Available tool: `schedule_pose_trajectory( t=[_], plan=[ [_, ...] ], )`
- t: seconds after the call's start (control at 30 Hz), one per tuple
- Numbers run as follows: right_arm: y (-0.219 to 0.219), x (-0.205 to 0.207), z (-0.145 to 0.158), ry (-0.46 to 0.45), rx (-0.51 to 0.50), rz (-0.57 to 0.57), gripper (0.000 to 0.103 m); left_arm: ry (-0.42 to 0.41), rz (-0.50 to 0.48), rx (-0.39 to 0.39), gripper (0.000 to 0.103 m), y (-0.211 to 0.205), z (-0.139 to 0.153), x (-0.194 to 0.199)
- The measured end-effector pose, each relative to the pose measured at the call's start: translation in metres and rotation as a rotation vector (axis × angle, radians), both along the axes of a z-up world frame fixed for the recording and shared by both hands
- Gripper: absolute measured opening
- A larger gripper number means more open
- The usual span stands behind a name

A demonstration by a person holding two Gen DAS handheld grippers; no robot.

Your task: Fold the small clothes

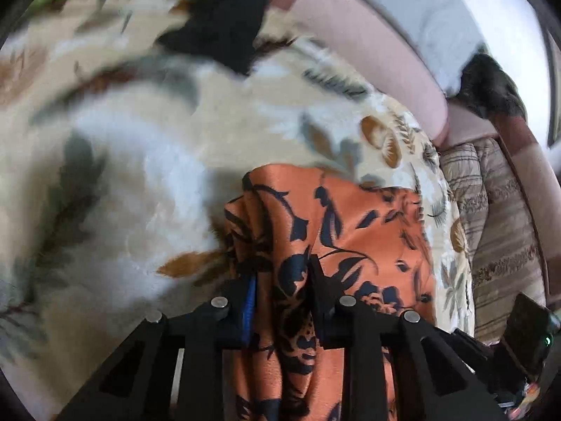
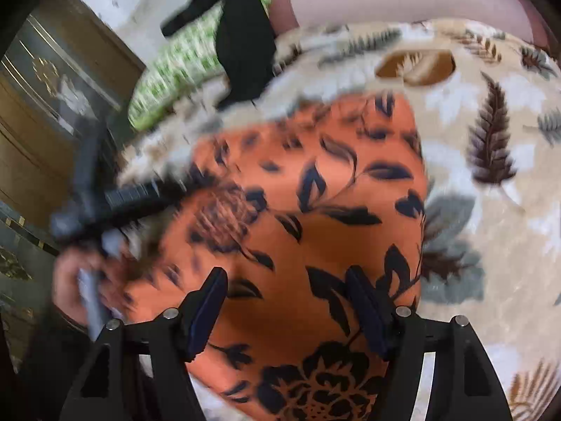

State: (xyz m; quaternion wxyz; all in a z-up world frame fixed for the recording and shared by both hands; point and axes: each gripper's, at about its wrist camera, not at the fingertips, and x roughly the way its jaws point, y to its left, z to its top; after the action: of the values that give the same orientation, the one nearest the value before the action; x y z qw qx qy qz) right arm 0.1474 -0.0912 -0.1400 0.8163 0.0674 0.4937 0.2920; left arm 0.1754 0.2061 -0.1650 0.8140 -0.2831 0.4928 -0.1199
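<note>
An orange garment with dark blue flowers lies on a cream leaf-print blanket. My left gripper is shut on a bunched edge of the orange garment, which hangs between its fingers. In the right wrist view the same orange garment spreads flat on the blanket. My right gripper is open just above the cloth, its jaws wide apart and holding nothing. The left gripper shows blurred at the garment's left edge, held by a hand.
A black garment lies at the blanket's far side, also in the right wrist view. A pink headboard and striped bedding bound the right. A green-white cloth and a wooden cabinet stand left.
</note>
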Motion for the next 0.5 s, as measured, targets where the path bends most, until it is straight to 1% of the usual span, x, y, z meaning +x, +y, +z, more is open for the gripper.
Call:
schedule_pose_trajectory(
  t=[0.03,0.07,0.13,0.17,0.2,0.23,0.27,0.33,0.37,0.4,0.43,0.47,0.5],
  plan=[
    [-0.001,-0.002,0.001,-0.007,0.008,0.0,0.074,-0.001,0.008,-0.023,0.029,0.003,0.001,0.0],
    [-0.002,-0.004,0.001,-0.005,0.0,0.003,0.074,-0.019,0.007,-0.012,0.029,0.002,0.007,-0.004],
    [-0.002,-0.002,0.003,0.01,-0.008,0.02,0.078,-0.065,-0.012,0.077,0.03,-0.007,0.025,-0.015],
    [-0.006,-0.005,0.002,0.017,-0.001,0.023,0.079,-0.095,-0.018,0.107,0.031,-0.012,0.038,-0.026],
    [-0.003,-0.003,-0.001,0.022,0.002,0.023,0.08,-0.125,-0.018,0.112,0.034,-0.014,0.05,-0.039],
    [-0.007,-0.004,-0.001,0.023,0.005,0.02,0.08,-0.145,-0.012,0.111,0.045,-0.014,0.059,-0.051],
    [-0.008,-0.005,-0.002,0.024,0.01,0.016,0.08,-0.166,0.0,0.115,0.05,-0.015,0.067,-0.067],
    [-0.013,-0.01,0.002,0.034,0.022,0.0,0.08,-0.208,-0.009,0.146,0.05,-0.021,0.081,-0.101],
    [0.001,-0.003,0.005,0.042,0.03,-0.01,0.08,-0.219,-0.005,0.168,0.05,-0.023,0.082,-0.116],
    [0.0,-0.002,0.011,0.053,0.057,-0.017,0.08,-0.202,0.023,0.186,0.048,-0.024,0.079,-0.127],
    [-0.004,-0.007,0.018,0.056,0.092,-0.02,0.08,-0.151,0.035,0.183,0.034,-0.027,0.068,-0.133],
    [-0.007,-0.011,0.022,0.053,0.12,-0.018,0.08,-0.095,0.019,0.198,0.024,-0.03,0.051,-0.133],
    [-0.012,-0.019,0.027,0.051,0.153,-0.011,0.08,-0.034,0.021,0.241,0.027,-0.032,0.027,-0.133]
  ],
)
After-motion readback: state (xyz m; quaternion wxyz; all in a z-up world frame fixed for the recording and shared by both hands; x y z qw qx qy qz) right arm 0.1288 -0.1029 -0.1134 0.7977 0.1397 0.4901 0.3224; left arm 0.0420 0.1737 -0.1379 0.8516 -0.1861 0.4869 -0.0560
